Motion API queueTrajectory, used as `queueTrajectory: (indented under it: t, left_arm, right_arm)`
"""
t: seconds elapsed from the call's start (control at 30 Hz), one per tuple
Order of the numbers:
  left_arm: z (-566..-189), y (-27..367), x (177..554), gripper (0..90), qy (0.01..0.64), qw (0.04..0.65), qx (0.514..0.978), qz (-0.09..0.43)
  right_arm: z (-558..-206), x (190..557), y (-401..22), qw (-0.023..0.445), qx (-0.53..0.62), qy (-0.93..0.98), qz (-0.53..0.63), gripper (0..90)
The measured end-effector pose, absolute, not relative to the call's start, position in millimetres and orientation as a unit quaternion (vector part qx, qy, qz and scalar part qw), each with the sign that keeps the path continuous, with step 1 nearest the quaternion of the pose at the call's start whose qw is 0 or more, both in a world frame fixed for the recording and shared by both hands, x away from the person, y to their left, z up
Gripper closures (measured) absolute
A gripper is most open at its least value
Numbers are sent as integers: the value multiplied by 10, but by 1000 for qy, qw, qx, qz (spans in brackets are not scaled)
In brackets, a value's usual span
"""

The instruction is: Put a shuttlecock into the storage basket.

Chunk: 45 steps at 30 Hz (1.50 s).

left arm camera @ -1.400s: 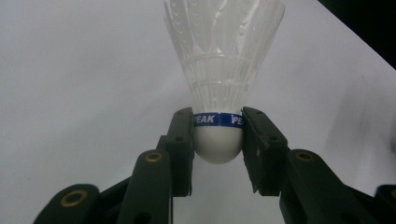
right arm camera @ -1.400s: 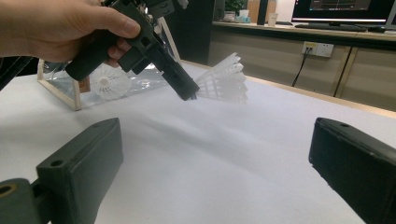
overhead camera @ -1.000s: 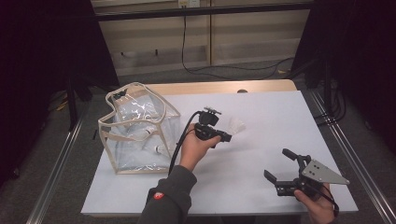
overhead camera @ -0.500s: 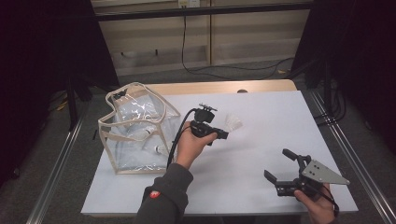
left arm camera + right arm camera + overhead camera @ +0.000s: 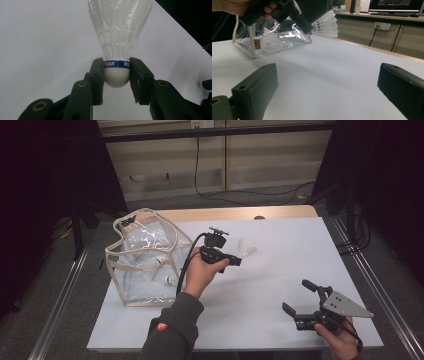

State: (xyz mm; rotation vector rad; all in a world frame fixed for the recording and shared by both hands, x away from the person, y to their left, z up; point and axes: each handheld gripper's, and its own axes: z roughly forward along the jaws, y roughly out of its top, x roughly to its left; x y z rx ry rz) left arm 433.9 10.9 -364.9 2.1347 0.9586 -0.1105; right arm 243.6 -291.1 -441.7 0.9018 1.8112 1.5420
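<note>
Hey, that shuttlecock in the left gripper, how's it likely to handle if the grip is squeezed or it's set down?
The shuttlecock is probably very light, with thin feathers. The left gripper clamps its rounded cork, likely the sturdier part; the feather skirt looks fragile. Laid on the table it would probably roll in a curve.

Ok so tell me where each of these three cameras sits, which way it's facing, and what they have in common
High view: above the person's side of the white table, looking forward and down; both forearms enter from the bottom, with the left gripper and right gripper.
Left gripper view: rides the left gripper, looking along its jaws, which clamp the shuttlecock at its cork.
Right gripper view: rides the right gripper, low over the table, facing the clear bag; its jaws stand wide apart.
Shared: the shuttlecock shows in all three; the high and right gripper views share the bag.
</note>
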Motion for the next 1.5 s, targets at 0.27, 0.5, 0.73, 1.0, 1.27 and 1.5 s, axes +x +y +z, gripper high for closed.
queueTrajectory:
  t: [0.27, 0.5, 0.73, 1.0, 1.27, 1.5]
  left_arm:
    - [-3555, 169, 4347, 656, 379, 390, 838, -40]
    - [-3502, 218, 4354, 656, 383, 390, 837, -39]
    - [-3432, 262, 4368, 656, 386, 389, 836, -31]
    - [-3349, 314, 4385, 656, 394, 394, 830, -18]
    - [-3269, 351, 4388, 656, 390, 392, 833, -14]
    - [-3196, 359, 4379, 656, 388, 392, 834, -12]
  right_arm:
    - [-4418, 2438, -2910, 295, 338, 681, 579, 29]
    - [-4417, 2438, -2911, 295, 338, 681, 579, 29]
    - [-4418, 2438, -2909, 295, 338, 681, 579, 28]
    - [-4419, 2440, -2907, 295, 338, 681, 580, 28]
    - [-4420, 2440, -2909, 295, 337, 681, 579, 29]
    - [-4421, 2444, -2907, 295, 336, 681, 580, 29]
